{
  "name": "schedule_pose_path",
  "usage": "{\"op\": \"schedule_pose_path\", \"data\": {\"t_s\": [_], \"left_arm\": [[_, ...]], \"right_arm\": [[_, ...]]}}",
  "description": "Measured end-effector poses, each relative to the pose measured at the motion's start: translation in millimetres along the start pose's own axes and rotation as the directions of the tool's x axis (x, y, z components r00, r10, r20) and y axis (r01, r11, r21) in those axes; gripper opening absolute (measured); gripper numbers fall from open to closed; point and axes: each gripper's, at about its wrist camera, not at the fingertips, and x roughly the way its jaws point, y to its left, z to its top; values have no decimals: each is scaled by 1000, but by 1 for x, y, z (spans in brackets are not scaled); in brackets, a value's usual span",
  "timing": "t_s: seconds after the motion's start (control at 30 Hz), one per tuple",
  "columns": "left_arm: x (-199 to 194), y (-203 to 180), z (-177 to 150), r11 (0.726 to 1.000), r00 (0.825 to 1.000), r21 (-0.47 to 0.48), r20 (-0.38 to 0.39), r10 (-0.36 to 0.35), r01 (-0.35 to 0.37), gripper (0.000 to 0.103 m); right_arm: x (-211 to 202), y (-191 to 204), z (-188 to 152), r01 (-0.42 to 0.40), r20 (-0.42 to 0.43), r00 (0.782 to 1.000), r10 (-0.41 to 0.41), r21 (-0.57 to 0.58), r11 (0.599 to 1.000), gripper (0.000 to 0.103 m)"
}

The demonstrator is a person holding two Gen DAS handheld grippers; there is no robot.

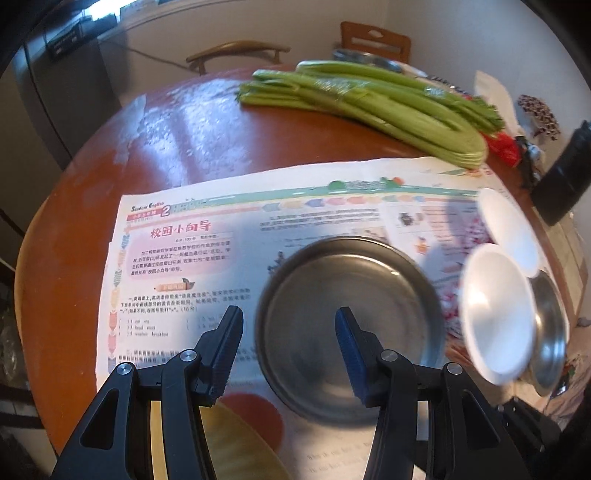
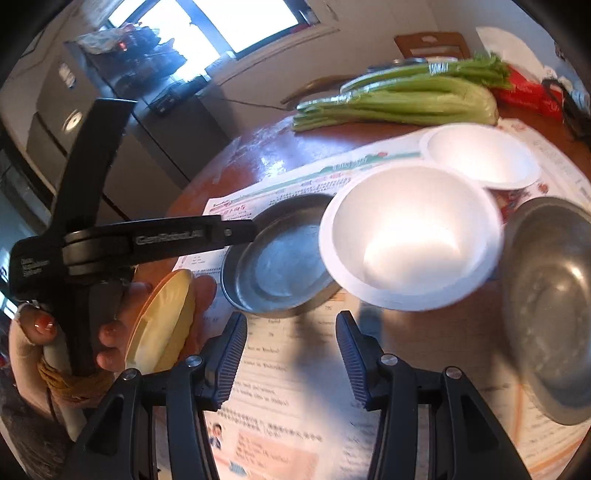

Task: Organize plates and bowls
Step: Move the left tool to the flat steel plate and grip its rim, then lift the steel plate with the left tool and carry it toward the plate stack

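Left gripper [image 1: 289, 332] spread over steel plate [image 1: 351, 328] rim, apparently clear

A round brown table [image 1: 177, 155] bears a spread newspaper [image 1: 192, 258] printed in colour. Behind the paper lies a bunch of celery [image 1: 369, 107], stalks side by side, with a red packet [image 1: 504, 147] just beside its thick end. Two wooden chairs [image 1: 375, 40] stand beyond the table, and a window [image 2: 221, 22] glows above a dark cabinet [image 2: 74, 96]

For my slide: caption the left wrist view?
Open left gripper above round steel plate on newspaper, white bowls beside.
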Motion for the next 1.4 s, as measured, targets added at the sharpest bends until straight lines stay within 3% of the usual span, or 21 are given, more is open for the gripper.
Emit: {"op": "schedule_pose_path", "data": {"t_s": [0.23, 0.33, 0.4, 0.63, 1.4], "left_arm": [[19, 12, 4, 999, 999, -20, -19, -29, 28, 52], [28, 18, 4, 996, 996, -59, -47, -70, 67, 36], [28, 17, 2, 996, 997, -48, -28, -78, 77, 32], [19, 16, 0, 996, 997, -49, 2, -81, 81, 31], [-63, 29, -31, 988, 984, -92, 135, -113, 126, 32]], "right_arm": [[29, -2, 7, 54, -28, 998, -52, 53, 997, 50], [33, -2, 11, 65, -13, 998, -65, 66, 996, 50], [35, -3, 13, 64, -1, 998, -64, 72, 995, 50], [38, 4, 18, 87, 12, 996, -87, 54, 995, 52], [-1, 13, 10, -13, 53, 999, 11, 38, 999, 52]]}}
